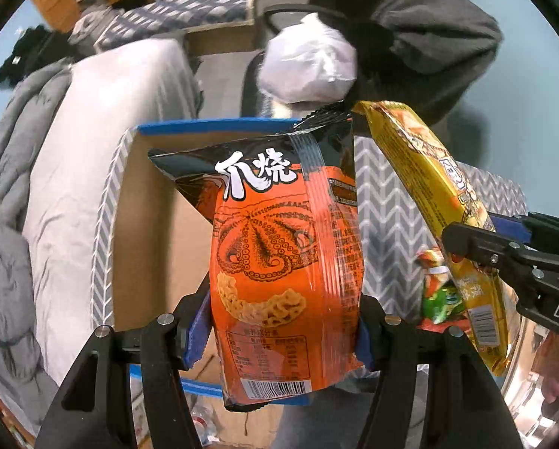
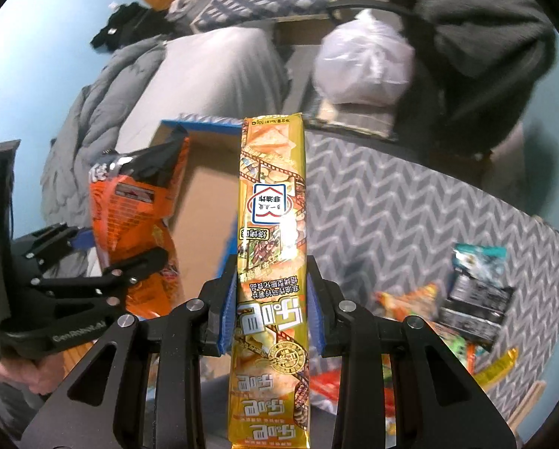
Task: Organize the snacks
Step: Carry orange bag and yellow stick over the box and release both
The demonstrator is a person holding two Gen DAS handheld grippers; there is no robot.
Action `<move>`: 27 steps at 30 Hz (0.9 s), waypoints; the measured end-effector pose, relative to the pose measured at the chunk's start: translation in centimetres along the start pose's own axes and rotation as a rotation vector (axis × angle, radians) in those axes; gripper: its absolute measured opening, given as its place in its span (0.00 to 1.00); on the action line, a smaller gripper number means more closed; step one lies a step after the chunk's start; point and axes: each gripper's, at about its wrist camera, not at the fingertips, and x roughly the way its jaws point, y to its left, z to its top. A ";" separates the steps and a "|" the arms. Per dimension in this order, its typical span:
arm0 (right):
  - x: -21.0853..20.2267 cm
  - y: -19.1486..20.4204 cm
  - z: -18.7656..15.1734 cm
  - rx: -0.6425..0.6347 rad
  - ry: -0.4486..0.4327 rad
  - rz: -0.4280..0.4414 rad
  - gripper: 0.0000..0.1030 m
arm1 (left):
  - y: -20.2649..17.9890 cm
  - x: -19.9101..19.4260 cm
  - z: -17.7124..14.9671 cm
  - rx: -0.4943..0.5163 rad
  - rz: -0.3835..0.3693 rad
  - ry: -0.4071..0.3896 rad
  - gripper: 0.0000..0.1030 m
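Note:
My left gripper [image 1: 281, 333] is shut on an orange and black snack bag [image 1: 283, 247] printed with an octopus; its blue pads press both sides. The bag hangs over an open cardboard box [image 1: 155, 224] with blue tape on its rim. My right gripper [image 2: 272, 314] is shut on a long yellow snack pack [image 2: 272, 232], held upright. The yellow pack [image 1: 440, 209] and the right gripper [image 1: 474, 250] also show at the right of the left wrist view. The orange bag [image 2: 137, 205] and the left gripper [image 2: 103, 254] appear at the left of the right wrist view, beside the box [image 2: 204, 202].
Several loose snack packets [image 2: 466, 299] lie on the grey chevron cloth [image 2: 391, 205] to the right. A bed with a grey quilt [image 1: 9, 187] stands left of the box. A white plastic bag [image 1: 309, 63] and a dark garment [image 1: 436, 30] lie behind.

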 end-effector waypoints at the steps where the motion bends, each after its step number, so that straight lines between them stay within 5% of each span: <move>1: 0.5 0.8 0.5 -0.011 0.006 0.006 0.31 | 1.0 0.3 -0.2 -0.018 0.005 0.002 0.61; 11: 6.9 7.3 3.7 -0.093 0.091 0.038 0.31 | 8.2 2.5 -1.2 -0.126 0.047 0.027 0.61; 27: 14.5 12.3 5.1 -0.105 0.235 0.054 0.31 | 13.4 6.6 -2.1 -0.215 0.030 0.082 0.62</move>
